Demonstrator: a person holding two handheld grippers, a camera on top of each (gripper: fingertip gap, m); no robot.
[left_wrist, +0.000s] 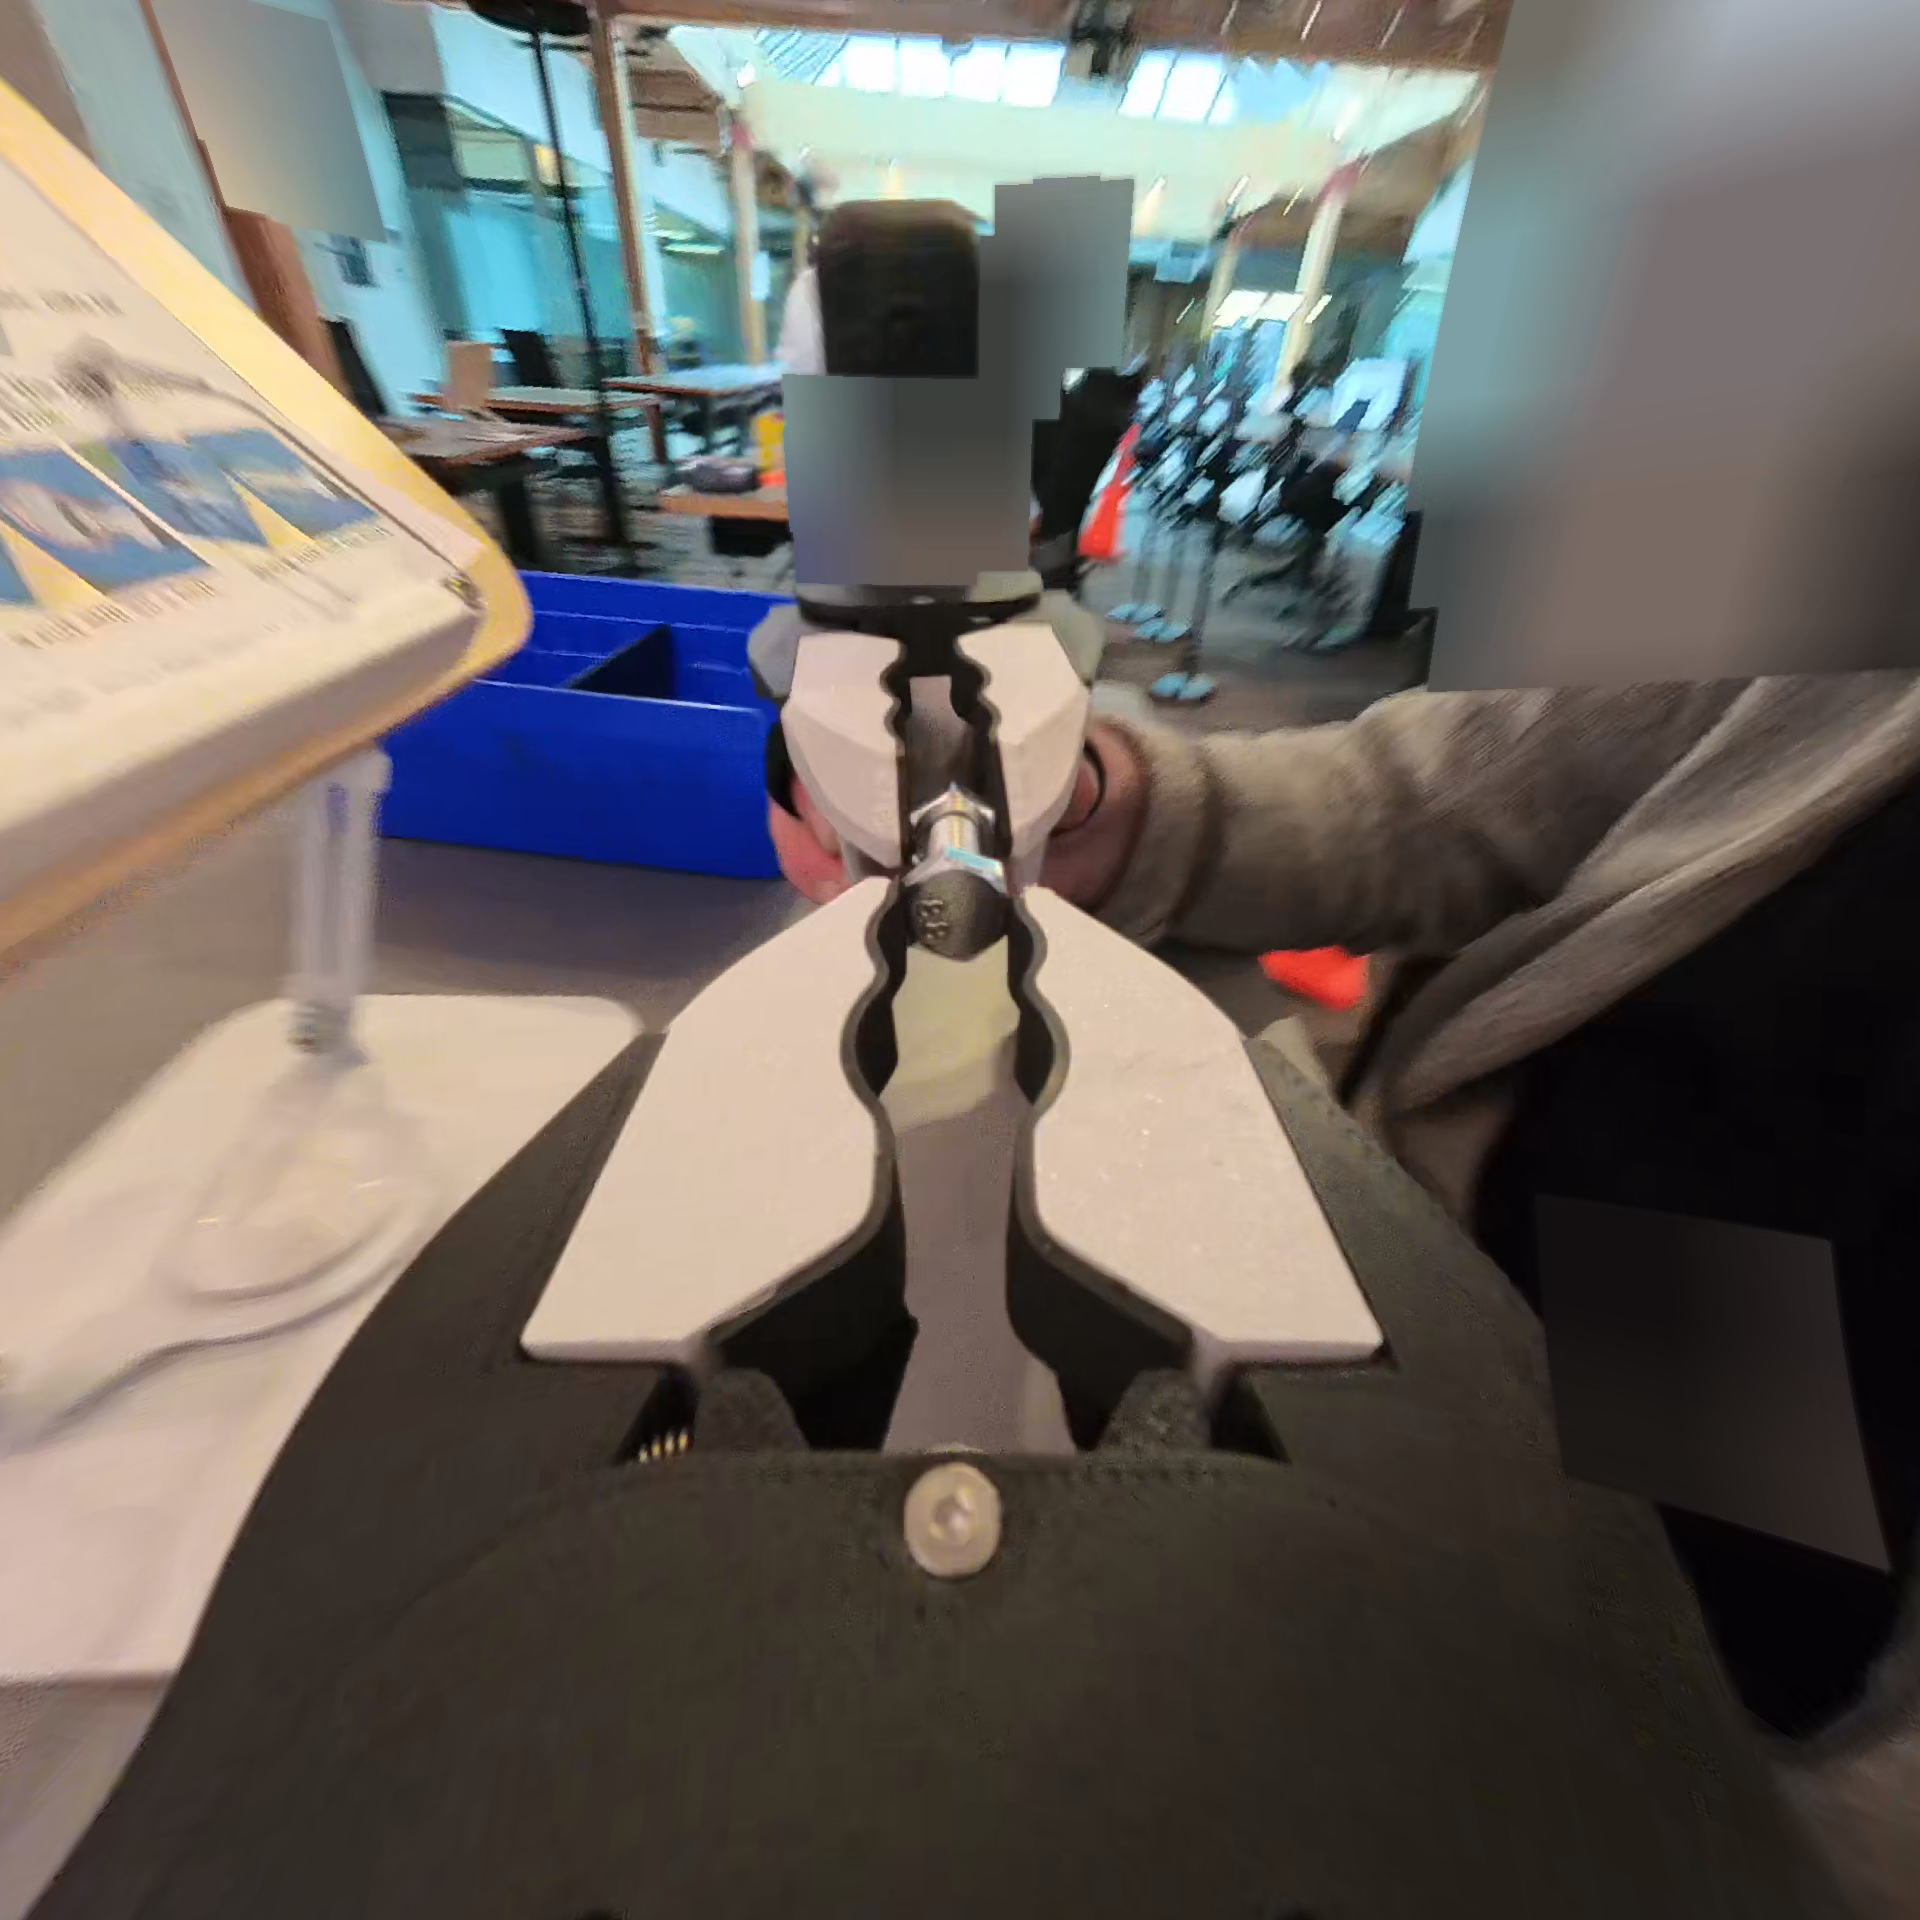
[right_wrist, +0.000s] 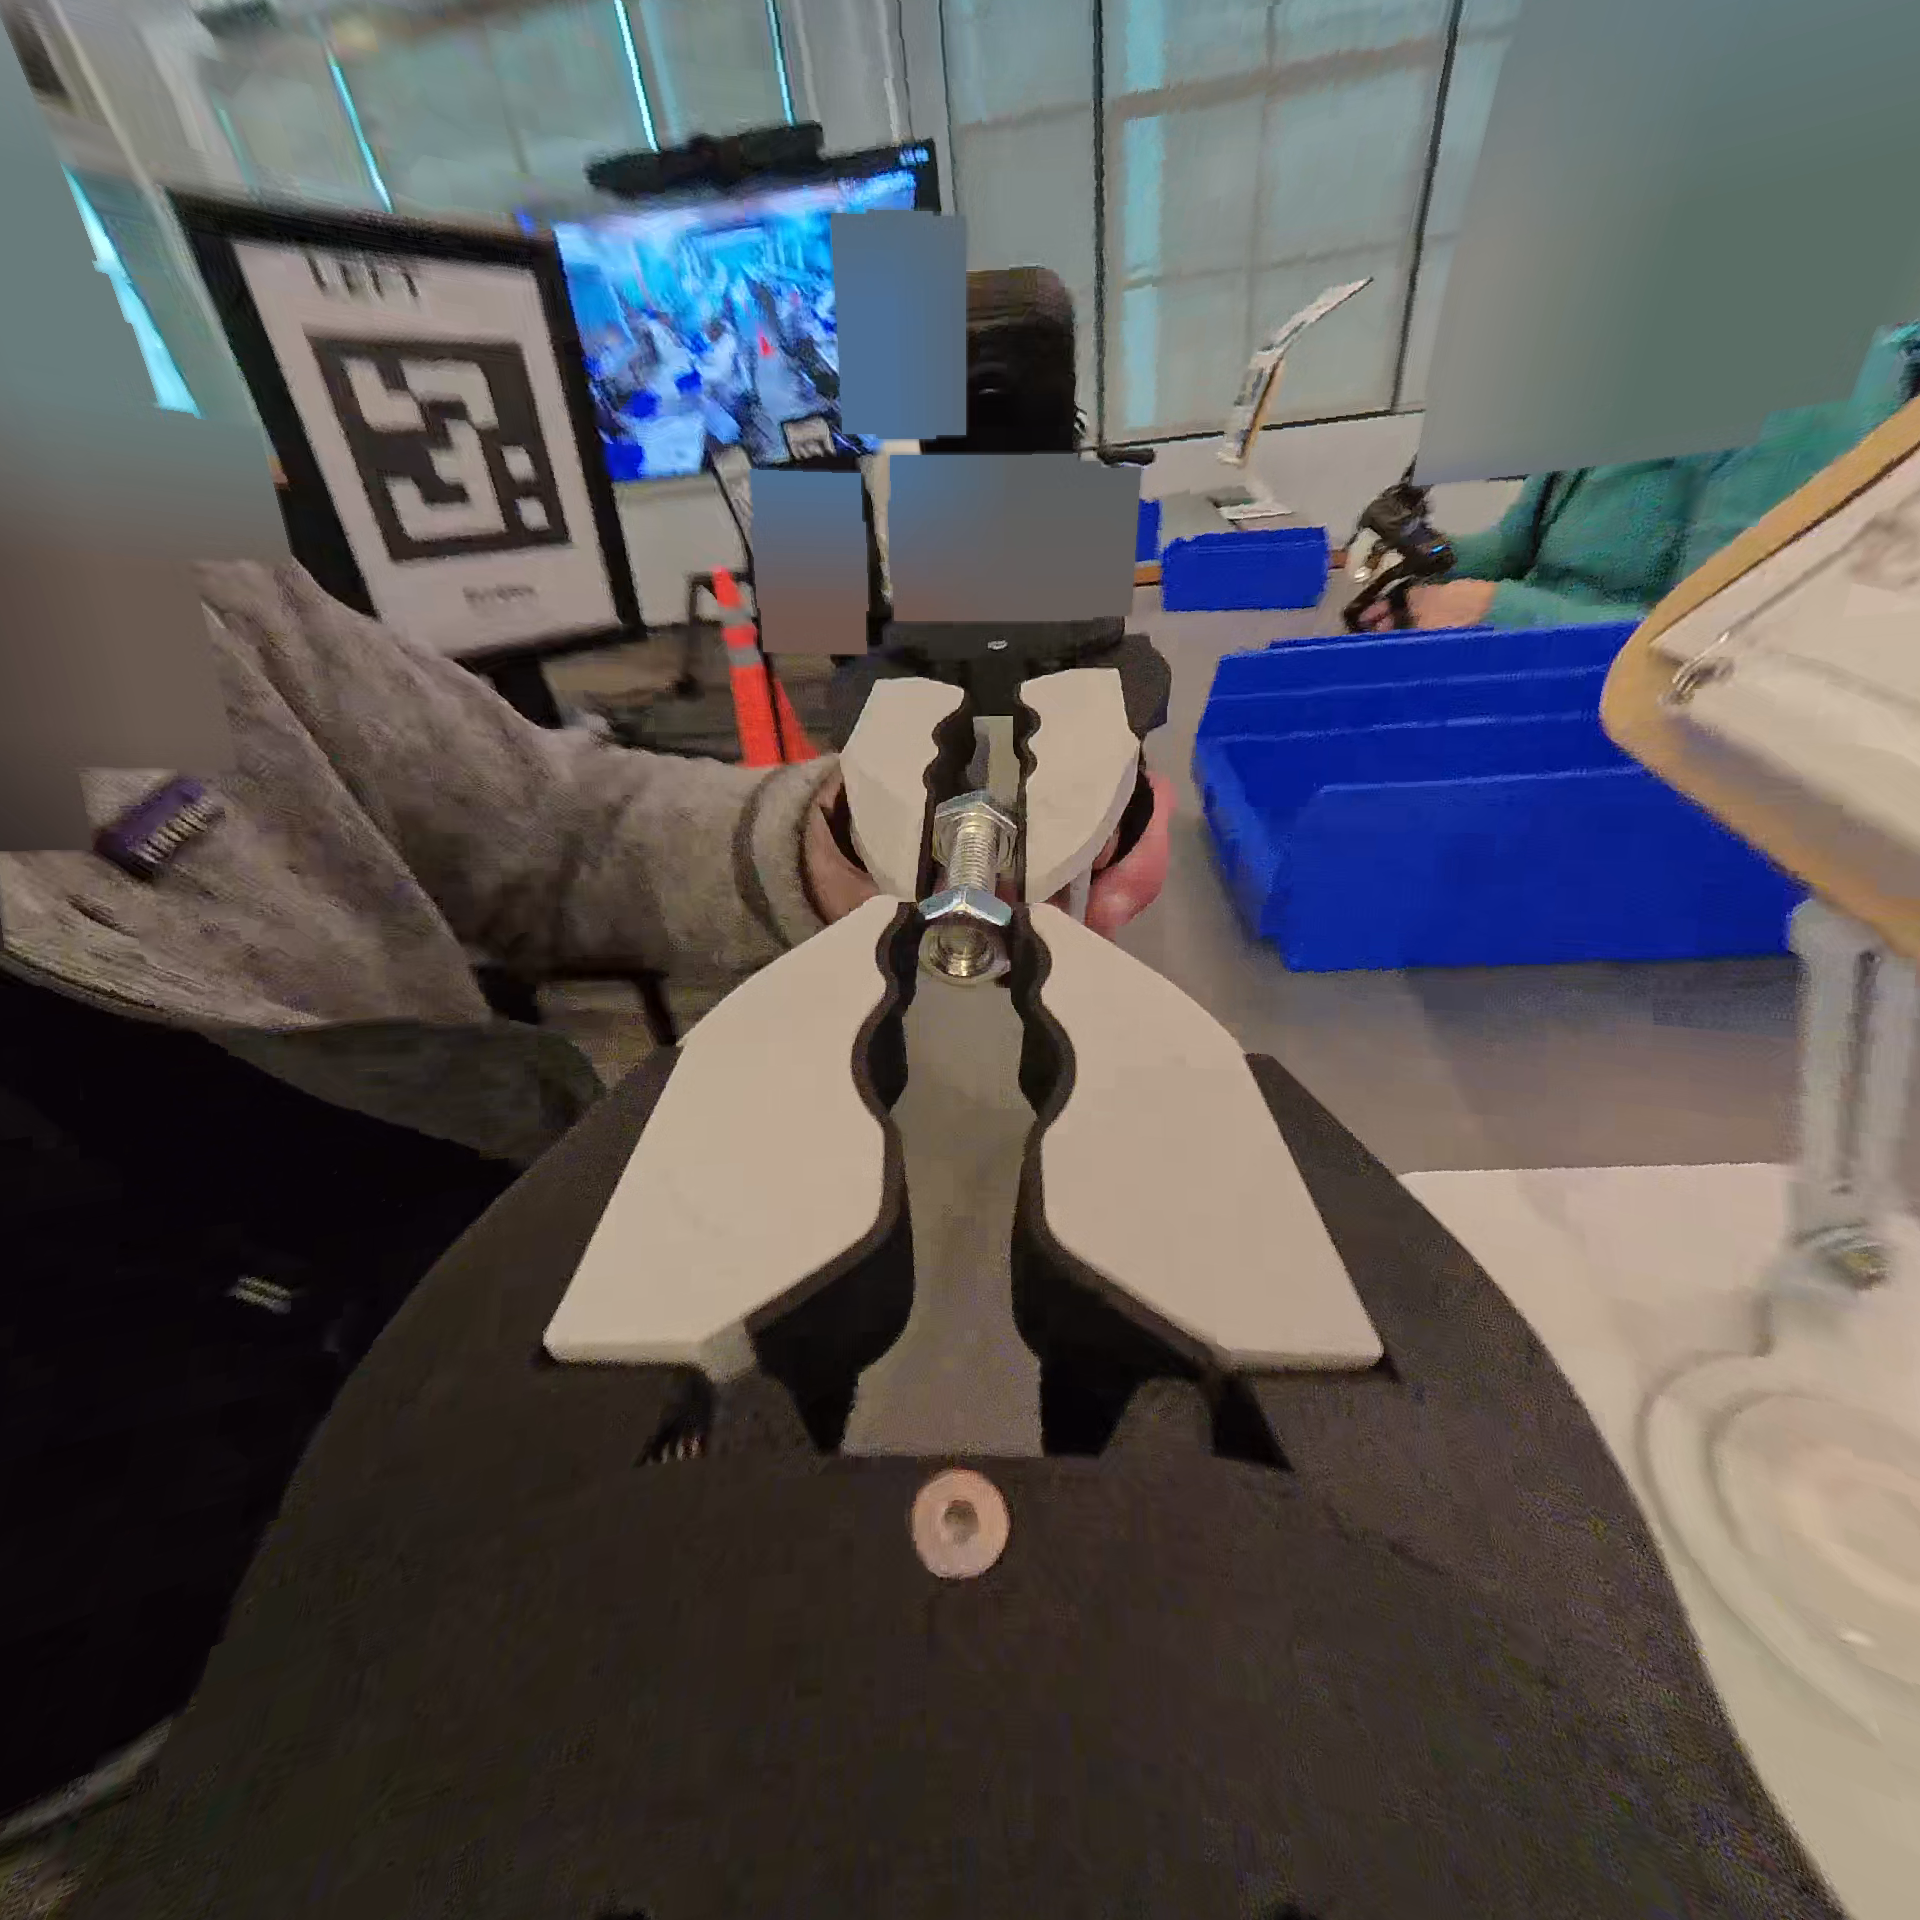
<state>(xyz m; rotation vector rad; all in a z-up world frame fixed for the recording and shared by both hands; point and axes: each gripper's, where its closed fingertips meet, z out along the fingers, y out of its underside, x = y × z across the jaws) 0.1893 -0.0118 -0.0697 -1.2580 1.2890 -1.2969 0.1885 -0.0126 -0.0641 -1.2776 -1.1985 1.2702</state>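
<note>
- Because the two grippers face each other tip to tip, one hex bolt is shared between them, lifted above the grey tabletop.
- The bolt's head is clenched in the left gripper.
- A hex nut on the threaded end is clenched by the right gripper; a second nut sits nearer the head.
- A blue bin stands just beyond.

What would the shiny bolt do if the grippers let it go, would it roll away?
Probably a little. The bolt has a round threaded shaft, so it could roll, but its six-sided head and the nut would likely stop it soon. It looks like solid metal: stiff, heavy for its size, smooth and maybe slippery.
</note>
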